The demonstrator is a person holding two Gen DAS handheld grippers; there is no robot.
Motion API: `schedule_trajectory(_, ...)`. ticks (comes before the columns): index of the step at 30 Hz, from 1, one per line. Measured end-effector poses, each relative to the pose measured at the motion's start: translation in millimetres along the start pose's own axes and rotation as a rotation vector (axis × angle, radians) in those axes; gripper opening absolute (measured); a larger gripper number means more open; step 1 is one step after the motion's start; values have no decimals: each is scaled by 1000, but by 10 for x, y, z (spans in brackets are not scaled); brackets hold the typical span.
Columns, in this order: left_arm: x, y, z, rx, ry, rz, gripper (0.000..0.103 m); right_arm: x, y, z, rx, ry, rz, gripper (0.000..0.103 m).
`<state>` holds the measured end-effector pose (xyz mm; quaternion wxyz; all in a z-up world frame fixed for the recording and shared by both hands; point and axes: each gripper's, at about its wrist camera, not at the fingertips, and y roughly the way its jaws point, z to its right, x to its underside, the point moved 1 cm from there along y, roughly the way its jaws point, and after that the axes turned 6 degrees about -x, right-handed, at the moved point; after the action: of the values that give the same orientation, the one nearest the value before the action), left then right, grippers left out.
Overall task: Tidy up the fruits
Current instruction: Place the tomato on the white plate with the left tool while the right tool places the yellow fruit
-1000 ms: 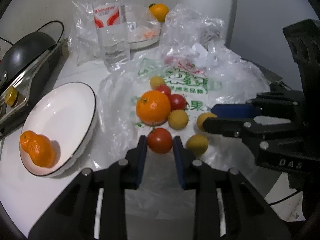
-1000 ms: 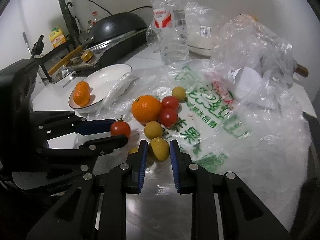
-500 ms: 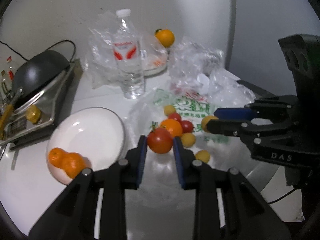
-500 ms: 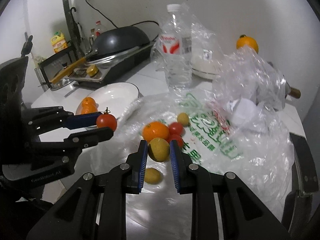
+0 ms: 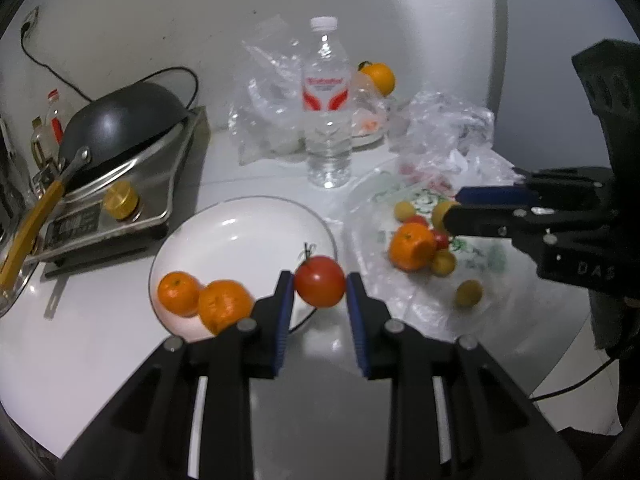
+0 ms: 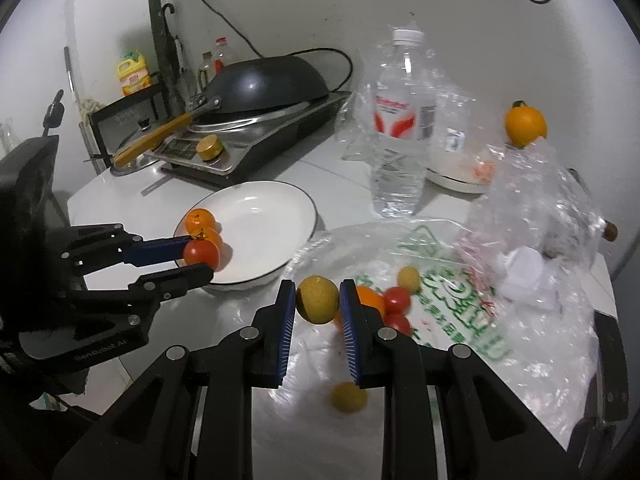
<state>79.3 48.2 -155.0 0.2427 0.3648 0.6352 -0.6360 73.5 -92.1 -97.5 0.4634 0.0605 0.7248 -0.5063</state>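
My left gripper (image 5: pixel 320 290) is shut on a red tomato (image 5: pixel 320 286) with a short stem, held over the near right rim of the white plate (image 5: pixel 240 236). Two mandarins (image 5: pixel 202 296) lie in the plate's near left part. In the right wrist view that tomato (image 6: pixel 201 254) hangs at the plate's (image 6: pixel 260 224) near left edge. My right gripper (image 6: pixel 318 300) is shut on a yellow-green round fruit (image 6: pixel 317 299), raised above the printed plastic bag (image 6: pixel 440 292). On the bag lie an orange (image 5: pixel 412 246), small red tomatoes (image 6: pixel 396 300) and several yellow fruits (image 5: pixel 469 293).
A water bottle (image 5: pixel 327 120) stands behind the plate. A black wok (image 5: pixel 116 128) rests on a steel cooker (image 5: pixel 120 200) at the left. Crumpled clear bags (image 6: pixel 540 208), a dish (image 6: pixel 460 180) and another orange (image 6: pixel 525 125) sit at the back right. The table edge runs close below both grippers.
Both grippers rose off the bag with their fruit. The left one carried the tomato leftward to the plate's rim; the right one lifted the yellow-green fruit up and back.
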Motion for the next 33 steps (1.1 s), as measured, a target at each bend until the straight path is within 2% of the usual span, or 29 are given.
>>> schedule_trajectory(12,132,309,-191,-14,-7,-58,28,-125,312,-165,-32,-13,-34,24)
schedule_trajectory(19,133,417,-174,-27,14,-60,28,-195,441,-223,-53,-25,-44,24)
schedule_trajectory(33,134,397,-188,-16,26,-63,29,-271,769,-314,-84,-41,-79,24)
